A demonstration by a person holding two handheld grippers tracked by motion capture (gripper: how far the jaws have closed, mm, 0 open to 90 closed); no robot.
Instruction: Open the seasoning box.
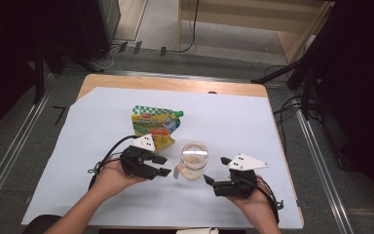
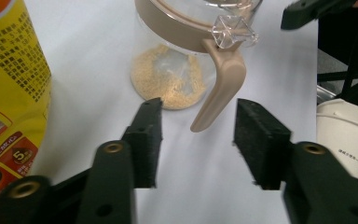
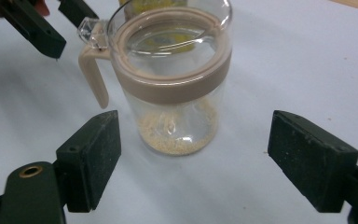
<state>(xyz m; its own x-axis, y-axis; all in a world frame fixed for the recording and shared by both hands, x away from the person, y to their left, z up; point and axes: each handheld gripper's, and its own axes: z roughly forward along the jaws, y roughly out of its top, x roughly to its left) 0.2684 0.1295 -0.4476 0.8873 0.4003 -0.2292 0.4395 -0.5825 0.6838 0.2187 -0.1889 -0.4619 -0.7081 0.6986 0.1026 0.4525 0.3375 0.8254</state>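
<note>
The clear jar [image 3: 177, 79], nearly empty, light, hard and likely slippery, is best taken by its beige handle [image 2: 219, 91], flanked untouched by open left tongs [image 2: 200, 140], right tongs [image 3: 191, 158] open too.

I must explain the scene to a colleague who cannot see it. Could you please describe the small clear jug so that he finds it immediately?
On the white sheet that covers the table, look near the front edge, between the two hand-held grippers. There stands the clear jug, just in front of the yellow and green pouch. Unlike the pouch it is transparent, with a beige rim band, a beige handle and pale grains at its bottom.
</note>
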